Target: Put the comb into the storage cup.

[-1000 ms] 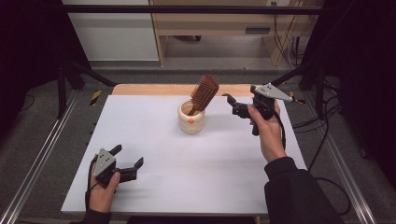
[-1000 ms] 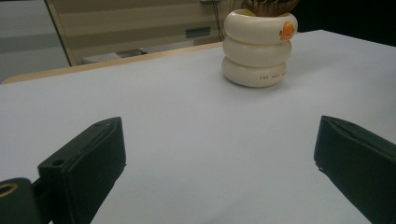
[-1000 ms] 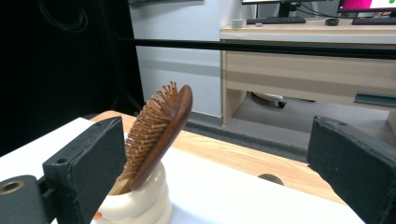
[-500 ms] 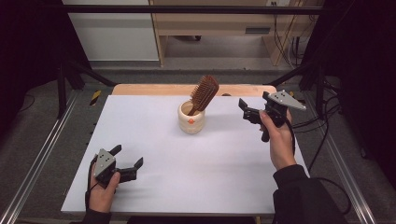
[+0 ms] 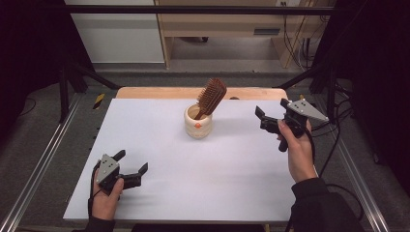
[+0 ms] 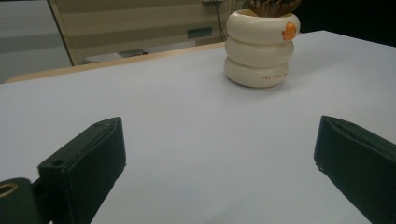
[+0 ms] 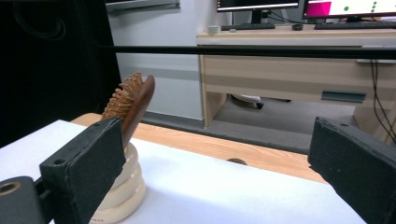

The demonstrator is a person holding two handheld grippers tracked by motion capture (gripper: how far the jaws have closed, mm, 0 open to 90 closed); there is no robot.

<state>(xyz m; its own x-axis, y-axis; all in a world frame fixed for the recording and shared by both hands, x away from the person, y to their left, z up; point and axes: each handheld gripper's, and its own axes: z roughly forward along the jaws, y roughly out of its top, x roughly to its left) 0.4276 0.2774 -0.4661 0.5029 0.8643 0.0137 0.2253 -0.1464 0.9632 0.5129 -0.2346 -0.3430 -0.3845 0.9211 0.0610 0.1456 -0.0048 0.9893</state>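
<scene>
A cream ribbed holder (image 5: 198, 123) stands upright near the back middle of the white table (image 5: 222, 174). A brown wooden hairbrush (image 5: 211, 96) leans in it, bristle head up and tilted right. The holder (image 6: 260, 48) has a small orange mark on it; in the right gripper view the holder (image 7: 120, 189) and brush (image 7: 132, 103) sit at left behind a jaw. My left gripper (image 5: 130, 166) rests open at the table's front left, nothing between its jaws. My right gripper (image 5: 261, 120) is held open above the table, right of the holder, empty.
A wooden strip (image 5: 159, 93) runs along the table's far edge. Beyond it stands a wooden desk (image 7: 299, 70) with monitors on top. Metal rails (image 5: 38, 169) flank the table, and cables (image 5: 338, 140) trail at right.
My right gripper has drawn back to the right, away from the brush and holder. The left gripper has stayed still.
</scene>
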